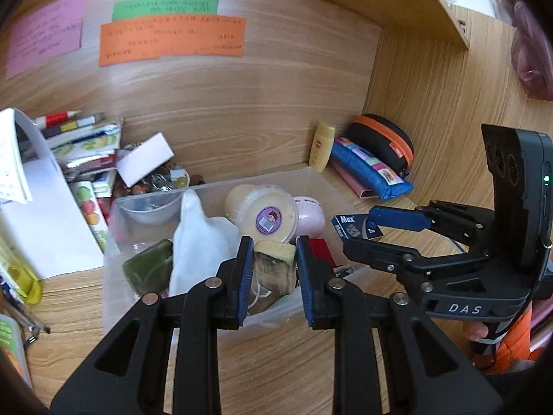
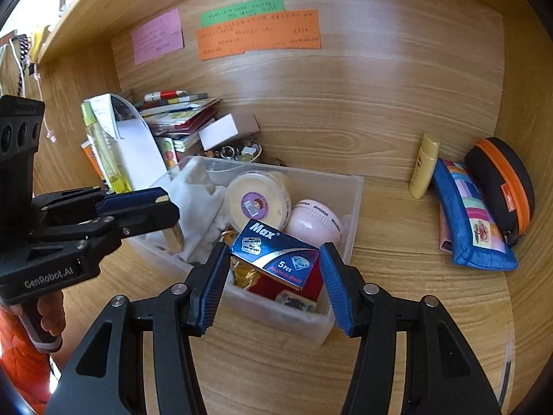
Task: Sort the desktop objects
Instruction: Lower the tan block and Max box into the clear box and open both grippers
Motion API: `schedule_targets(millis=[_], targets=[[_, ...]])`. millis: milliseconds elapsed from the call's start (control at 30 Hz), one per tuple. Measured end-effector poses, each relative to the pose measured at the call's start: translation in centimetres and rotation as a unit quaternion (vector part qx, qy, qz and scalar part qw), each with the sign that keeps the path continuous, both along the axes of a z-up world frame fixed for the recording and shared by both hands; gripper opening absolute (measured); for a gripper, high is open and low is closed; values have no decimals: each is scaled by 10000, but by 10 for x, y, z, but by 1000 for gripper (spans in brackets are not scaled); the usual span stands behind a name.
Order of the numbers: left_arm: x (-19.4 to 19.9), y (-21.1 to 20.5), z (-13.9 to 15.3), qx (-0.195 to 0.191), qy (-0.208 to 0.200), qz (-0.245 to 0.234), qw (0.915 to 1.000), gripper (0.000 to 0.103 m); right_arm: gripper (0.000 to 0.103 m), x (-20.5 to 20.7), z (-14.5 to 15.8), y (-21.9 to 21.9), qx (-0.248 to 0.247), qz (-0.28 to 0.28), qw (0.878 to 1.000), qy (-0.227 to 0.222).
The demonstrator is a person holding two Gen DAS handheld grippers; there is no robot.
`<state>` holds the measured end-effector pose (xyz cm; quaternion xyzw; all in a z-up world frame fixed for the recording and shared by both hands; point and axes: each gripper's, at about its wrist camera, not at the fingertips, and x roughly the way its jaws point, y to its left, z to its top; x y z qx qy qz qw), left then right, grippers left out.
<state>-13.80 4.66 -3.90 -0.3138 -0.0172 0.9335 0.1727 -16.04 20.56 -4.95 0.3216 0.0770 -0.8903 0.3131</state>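
A clear plastic bin (image 1: 312, 174) (image 2: 352, 214) stands on the wooden desk. It holds a white cloth (image 1: 197, 238), a round cream tub (image 1: 266, 216) (image 2: 257, 202), a pink round case (image 2: 316, 223) and a green block (image 1: 148, 268). My left gripper (image 1: 274, 264) is shut on a worn yellowish eraser (image 1: 275, 265) above the bin's front. My right gripper (image 2: 274, 259) is shut on a blue Max razor blade box (image 2: 276, 256) (image 1: 356, 226) over the bin's right front part. Each gripper shows in the other's view.
Against the back right stand a yellow tube (image 2: 423, 166), a blue patchwork pouch (image 2: 466, 221) and a black case with orange zip (image 2: 501, 186). Books, papers and a white box (image 2: 221, 129) pile at back left. Coloured notes (image 2: 257, 31) hang on the back panel.
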Motion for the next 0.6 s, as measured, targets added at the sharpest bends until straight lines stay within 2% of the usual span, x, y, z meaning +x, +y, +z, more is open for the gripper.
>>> schedule_targets(millis=[267, 600], targets=[[-18, 2, -17, 24, -247, -48, 9997, 24, 50, -11, -12, -7, 188, -15, 9998, 26], [-15, -1, -14, 16, -142, 20, 9999, 27, 50, -5, -15, -17, 427, 43, 9987, 277]])
